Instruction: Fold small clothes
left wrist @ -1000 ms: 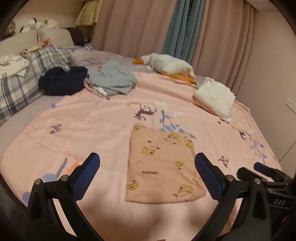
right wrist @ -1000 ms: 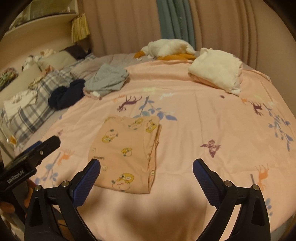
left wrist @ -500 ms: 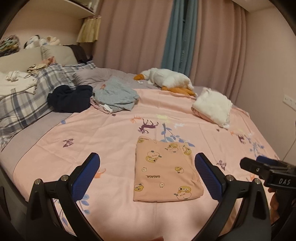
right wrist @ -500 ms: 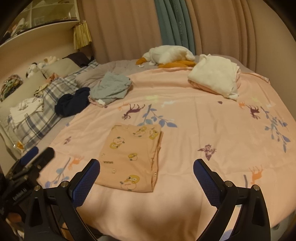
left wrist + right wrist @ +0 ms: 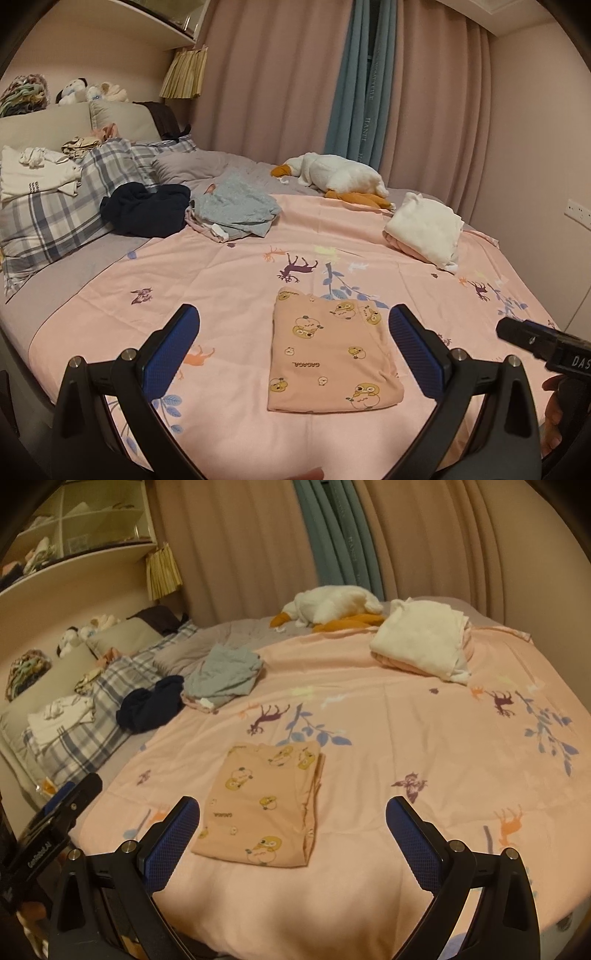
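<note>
You are holding both the left tongs [image 5: 293, 350] and right tongs [image 5: 293, 834] spread apart and empty, the folded peach garment [image 5: 330, 356] lying finished just ahead between them, while the grey garment [image 5: 236, 206] and navy garment [image 5: 146, 208] are waiting unfolded far beyond.

A small peach-pink garment [image 5: 330, 356] printed with yellow cartoon figures lies folded into a flat, neat rectangle on the pink bedspread [image 5: 221, 280], near the bed's front edge. Farther back, a grey garment [image 5: 236, 206] sits loosely crumpled beside a dark navy one [image 5: 147, 210], bunched in a heap. Toward the far right, a cream-white piece [image 5: 424, 229] rests folded on a pink item.
</note>
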Available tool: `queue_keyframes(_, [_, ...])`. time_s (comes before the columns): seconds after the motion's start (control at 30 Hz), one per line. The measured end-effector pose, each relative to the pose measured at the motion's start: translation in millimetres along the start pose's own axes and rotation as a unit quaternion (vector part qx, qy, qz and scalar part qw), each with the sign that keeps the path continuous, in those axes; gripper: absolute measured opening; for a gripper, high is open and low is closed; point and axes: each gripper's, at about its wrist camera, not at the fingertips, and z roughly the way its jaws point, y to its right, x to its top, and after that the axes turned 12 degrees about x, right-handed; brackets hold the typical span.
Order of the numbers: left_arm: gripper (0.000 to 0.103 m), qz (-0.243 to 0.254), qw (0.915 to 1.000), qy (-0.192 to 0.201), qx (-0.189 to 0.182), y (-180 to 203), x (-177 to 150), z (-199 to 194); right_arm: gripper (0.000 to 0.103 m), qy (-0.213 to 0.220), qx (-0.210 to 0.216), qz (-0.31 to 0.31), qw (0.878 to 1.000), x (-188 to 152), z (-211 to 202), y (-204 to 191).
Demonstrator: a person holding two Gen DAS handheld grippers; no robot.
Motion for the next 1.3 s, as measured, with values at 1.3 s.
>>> queue_keyframes(1.3, [0.103,0.029,0.9992,-0.022,-0.018,26,-3,13,0.101,0.025,-0.059,0.005,0.998,-3,-6,5])
